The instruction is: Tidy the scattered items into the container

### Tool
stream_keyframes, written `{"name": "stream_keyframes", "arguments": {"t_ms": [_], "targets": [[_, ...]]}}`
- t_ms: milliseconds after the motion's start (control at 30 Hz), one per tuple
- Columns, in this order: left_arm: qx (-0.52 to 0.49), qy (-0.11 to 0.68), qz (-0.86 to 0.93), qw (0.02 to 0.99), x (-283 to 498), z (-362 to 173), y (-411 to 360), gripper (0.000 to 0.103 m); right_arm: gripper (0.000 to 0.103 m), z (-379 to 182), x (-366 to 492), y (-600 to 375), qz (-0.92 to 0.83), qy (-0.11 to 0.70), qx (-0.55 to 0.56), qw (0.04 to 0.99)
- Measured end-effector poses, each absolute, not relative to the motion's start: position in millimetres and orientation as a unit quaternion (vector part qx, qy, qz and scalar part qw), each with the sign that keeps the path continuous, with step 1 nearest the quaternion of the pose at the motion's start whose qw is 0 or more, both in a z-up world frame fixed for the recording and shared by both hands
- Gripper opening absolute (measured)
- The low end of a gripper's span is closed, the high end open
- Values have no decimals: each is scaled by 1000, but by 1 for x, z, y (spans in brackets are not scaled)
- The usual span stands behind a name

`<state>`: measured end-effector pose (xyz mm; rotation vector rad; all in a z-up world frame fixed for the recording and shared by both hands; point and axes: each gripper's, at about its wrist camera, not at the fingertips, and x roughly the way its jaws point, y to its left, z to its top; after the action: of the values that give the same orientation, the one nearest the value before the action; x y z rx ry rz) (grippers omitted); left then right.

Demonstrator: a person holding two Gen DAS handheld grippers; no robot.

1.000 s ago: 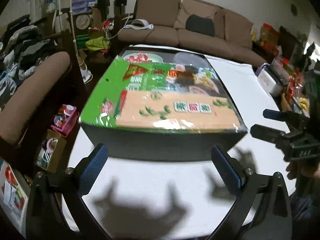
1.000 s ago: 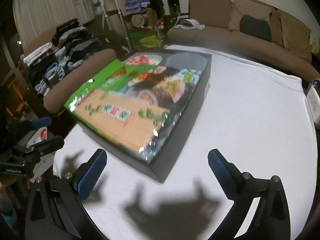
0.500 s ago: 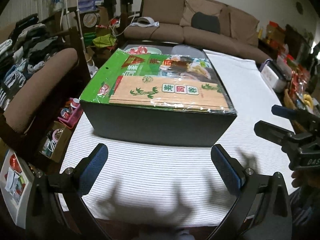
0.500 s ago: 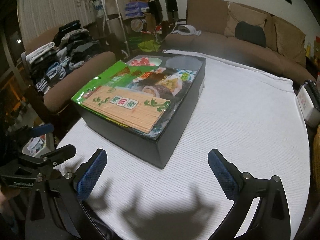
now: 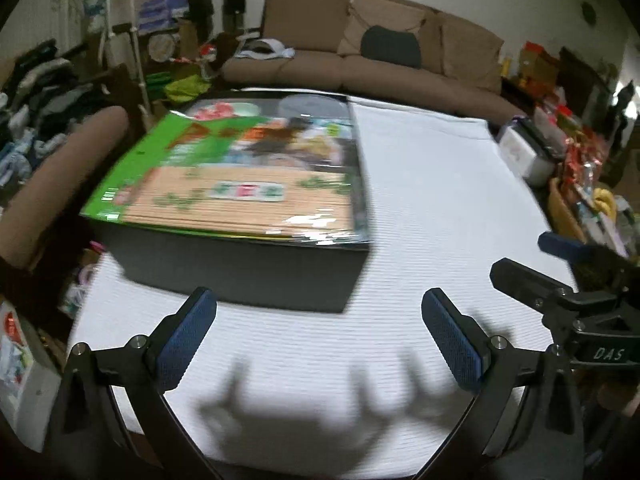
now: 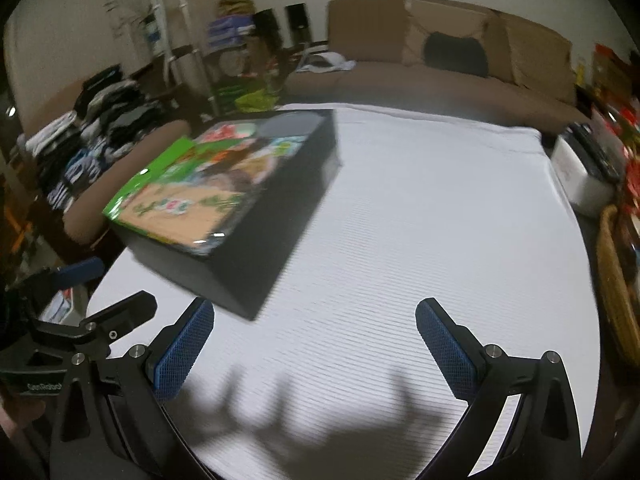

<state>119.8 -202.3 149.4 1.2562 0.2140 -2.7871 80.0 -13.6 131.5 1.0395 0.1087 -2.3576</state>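
Black container (image 5: 240,272) sits on the left part of the white ribbed tablecloth (image 5: 432,208), filled to the brim. On top lies a green plastic-wrapped pack (image 5: 244,168) w/ a bamboo mat (image 5: 240,208) showing thru the film; its green edge overhangs the box's left rim. Behind the pack, a pale bowl w/ red print (image 5: 222,111) and a grey round item (image 5: 312,106) show at the far end, details too blurred to tell. Left gripper (image 5: 319,334) hangs above the cloth just in front of the box's near wall, blue pads (image 5: 186,338) spread wide, nothing between them. Right gripper (image 6: 314,344) is over bare cloth near the box's near right corner, jaws likewise wide apart and empty. Both cast shadows on the cloth by the near table edge. Rest of cloth to the right of the box is bare. Brown sofa (image 5: 360,60) runs behind the table; a white appliance (image 6: 580,176) stands off the far right edge.
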Motion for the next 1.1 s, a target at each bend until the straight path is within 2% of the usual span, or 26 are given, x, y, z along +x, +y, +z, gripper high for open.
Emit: {"name": "stream_keyframes", "arguments": {"t_ms": [533, 1100], "targets": [[435, 25, -900, -9, 41, 106, -86, 103, 103, 97, 31, 111, -892, 8, 417, 175], [451, 9, -892, 14, -23, 34, -54, 103, 103, 25, -29, 163, -890, -7, 447, 93]]}}
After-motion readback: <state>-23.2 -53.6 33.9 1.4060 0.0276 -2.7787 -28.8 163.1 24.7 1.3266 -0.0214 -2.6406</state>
